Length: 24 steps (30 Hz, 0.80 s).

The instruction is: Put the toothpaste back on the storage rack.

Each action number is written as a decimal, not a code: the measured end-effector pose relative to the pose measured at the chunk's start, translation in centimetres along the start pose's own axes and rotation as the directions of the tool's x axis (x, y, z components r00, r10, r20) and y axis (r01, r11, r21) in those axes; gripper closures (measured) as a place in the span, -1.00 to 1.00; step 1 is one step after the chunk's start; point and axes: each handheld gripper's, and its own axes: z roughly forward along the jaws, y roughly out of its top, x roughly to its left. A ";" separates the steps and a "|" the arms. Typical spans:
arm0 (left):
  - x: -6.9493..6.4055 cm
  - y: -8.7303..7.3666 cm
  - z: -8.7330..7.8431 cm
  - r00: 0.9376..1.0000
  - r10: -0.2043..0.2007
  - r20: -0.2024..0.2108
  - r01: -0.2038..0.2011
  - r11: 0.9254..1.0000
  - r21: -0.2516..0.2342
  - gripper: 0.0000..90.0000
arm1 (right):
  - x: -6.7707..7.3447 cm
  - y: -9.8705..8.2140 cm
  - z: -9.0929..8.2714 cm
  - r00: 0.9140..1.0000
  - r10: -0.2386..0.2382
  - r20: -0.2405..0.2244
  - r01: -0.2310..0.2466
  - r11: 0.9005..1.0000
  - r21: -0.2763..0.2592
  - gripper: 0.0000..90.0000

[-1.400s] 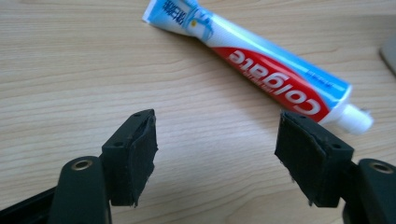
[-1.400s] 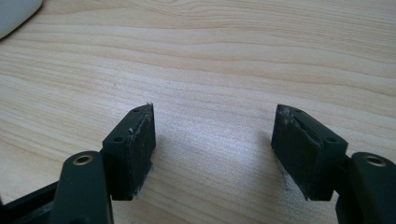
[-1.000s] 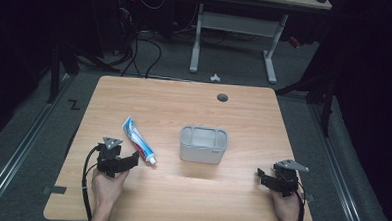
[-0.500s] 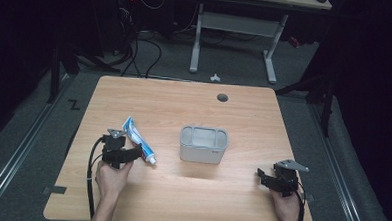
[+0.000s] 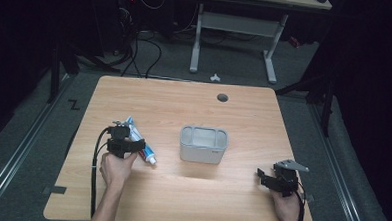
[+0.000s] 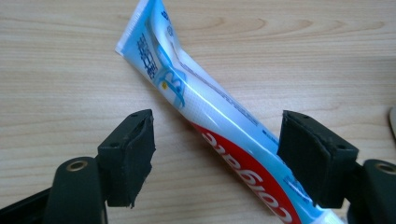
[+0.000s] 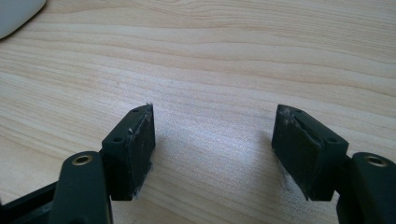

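My left gripper [image 6: 215, 154] has its matte black, blocky rubber pads spread wide, and between them lies the glossy plastic toothpaste tube [image 6: 212, 112], white and pale blue with a red band of lettering toward its cap end. The tube runs diagonally through the gap, its flat crimped tail pointing up and away from the jaws, its red part passing just beside the right-hand pad; I cannot tell whether that pad touches it. It rests flat on the light wooden table [image 6: 60, 70], whose grain runs in fine horizontal streaks.

From the high view, the left gripper [image 5: 132, 147] sits directly over the tube [image 5: 141, 142], with only the two ends of the tube poking out from beneath it. Compared with a second ago, that hand has pushed forward from the near edge until the jaws straddle the tube; the tube itself lies where it did.

To the right of that gripper stands a pale grey rectangular plastic bin [image 5: 203, 144] with rounded corners and a thick rim. I can see nothing inside it.

My right gripper [image 7: 213, 140] is also spread apart, its worn, slightly frayed pads hovering close over bare wood. In the high view the right gripper [image 5: 264, 177] sits at the near right corner, well apart from the bin, unmoved from before.
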 end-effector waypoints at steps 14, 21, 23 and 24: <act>-0.4 2.1 2.0 0.999 -0.047 -0.009 0.047 0.994 0.098 -0.38 | 0.0 0.0 0.0 1.000 0.000 0.000 0.000 1.000 0.000 -0.32; -0.4 2.2 3.2 0.998 -0.067 -0.021 0.069 0.987 0.143 -0.35 | 0.0 0.0 0.0 1.000 0.001 0.002 -0.001 1.000 0.002 -0.32; -0.3 2.2 3.4 0.997 -0.072 -0.022 0.075 0.986 0.149 -0.34 | 0.0 0.0 0.0 1.000 0.000 0.002 0.000 1.000 0.001 -0.32; -0.3 2.2 3.5 0.997 -0.074 -0.027 0.078 0.986 0.151 -0.33 | 0.0 0.0 0.0 1.000 0.001 0.002 -0.001 1.000 0.001 -0.32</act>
